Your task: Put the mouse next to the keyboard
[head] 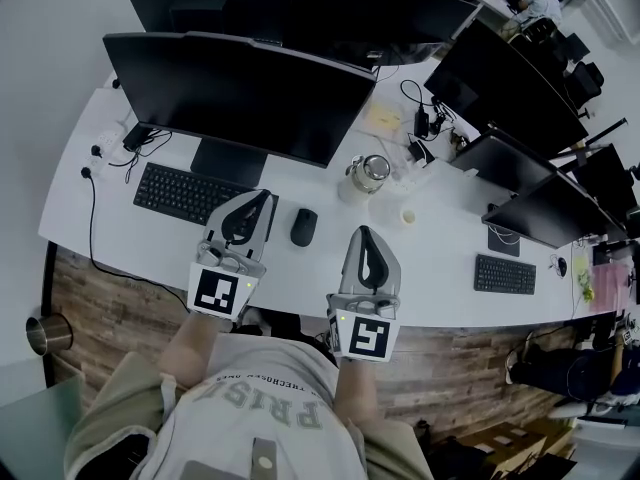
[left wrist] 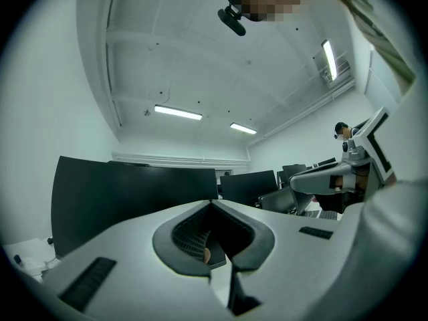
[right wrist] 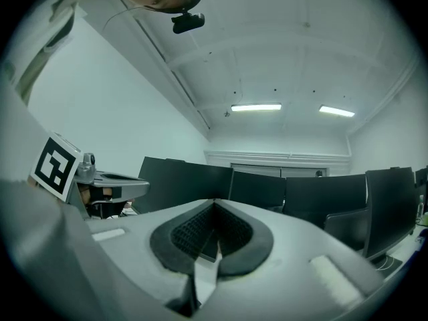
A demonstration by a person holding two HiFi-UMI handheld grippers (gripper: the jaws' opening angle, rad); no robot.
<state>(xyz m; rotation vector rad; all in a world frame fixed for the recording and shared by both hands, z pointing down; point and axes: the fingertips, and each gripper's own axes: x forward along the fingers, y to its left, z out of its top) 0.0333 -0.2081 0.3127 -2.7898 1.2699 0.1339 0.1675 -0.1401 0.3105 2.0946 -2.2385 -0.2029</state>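
Head view: black mouse (head: 303, 227) seen on white tabletop (head: 440, 258), just beside keyboard (head: 190, 194), at its 3 o'clock end. Left gripper (head: 262, 200) at mouse's 9 o'clock, right gripper (head: 362, 232) at 3 o'clock, both apart from it.
Left gripper view: fingers (left wrist: 180, 239) pressed together, nothing between.
Right gripper view: fingers (right wrist: 234, 236) likewise together, nothing held.

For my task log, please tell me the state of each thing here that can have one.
left claw: shut, empty
right claw: shut, empty
mouse: lying on the desk, right of the keyboard, untouched
keyboard: flat on the desk
monitor: screen dark
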